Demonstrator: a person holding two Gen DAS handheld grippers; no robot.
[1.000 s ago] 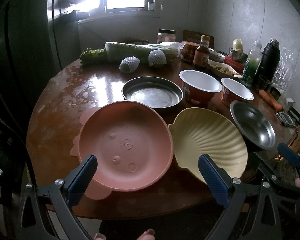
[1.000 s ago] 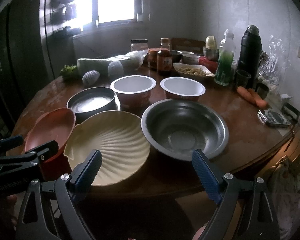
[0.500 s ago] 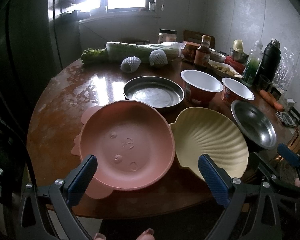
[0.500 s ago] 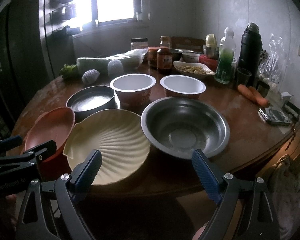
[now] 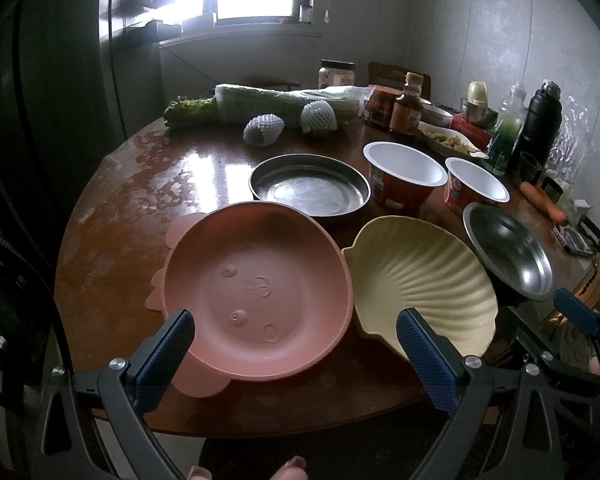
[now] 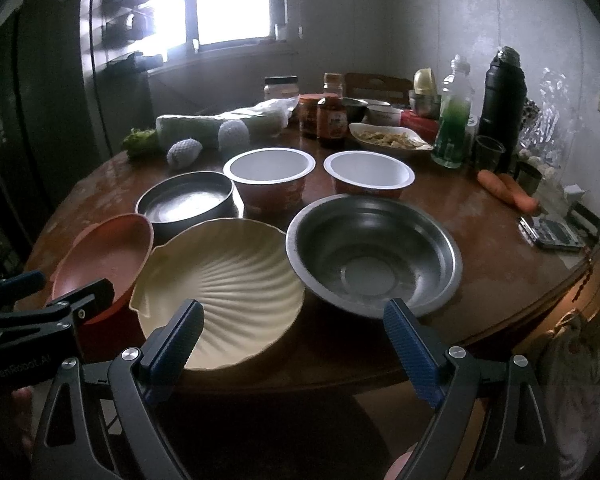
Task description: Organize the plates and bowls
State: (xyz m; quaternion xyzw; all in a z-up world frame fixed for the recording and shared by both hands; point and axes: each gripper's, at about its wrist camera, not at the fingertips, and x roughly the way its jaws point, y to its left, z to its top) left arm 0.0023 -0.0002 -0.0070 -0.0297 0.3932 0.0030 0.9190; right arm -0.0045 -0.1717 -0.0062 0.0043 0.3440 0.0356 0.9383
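A pink plate [image 5: 256, 292] with embossed marks lies at the table's near edge, and my left gripper [image 5: 292, 330] hovers open just over its front rim. Beside it on the right lies a cream shell-shaped plate [image 5: 420, 276] [image 6: 220, 288]. My right gripper [image 6: 294, 322] is open, straddling the gap between the shell plate and a steel bowl [image 6: 374, 254] [image 5: 512, 252]. Behind them stand a round steel pan [image 5: 310, 188] [image 6: 188, 202] and two white-lined red paper bowls [image 5: 404, 172] [image 6: 270, 176] [image 5: 476, 186] [image 6: 368, 174].
The round brown table [image 5: 140, 184] carries wrapped greens [image 5: 268, 100], two foam-netted fruits [image 5: 264, 130], sauce jars [image 6: 332, 120], a dish of food [image 6: 388, 138], a green bottle [image 6: 454, 124], a black flask [image 6: 500, 92], carrots [image 6: 508, 190] and a phone [image 6: 552, 234]. The window is at the back.
Both grippers have eased slightly forward toward the table; the plates and bowls sit a little higher in both views. Nothing has been taken hold of.
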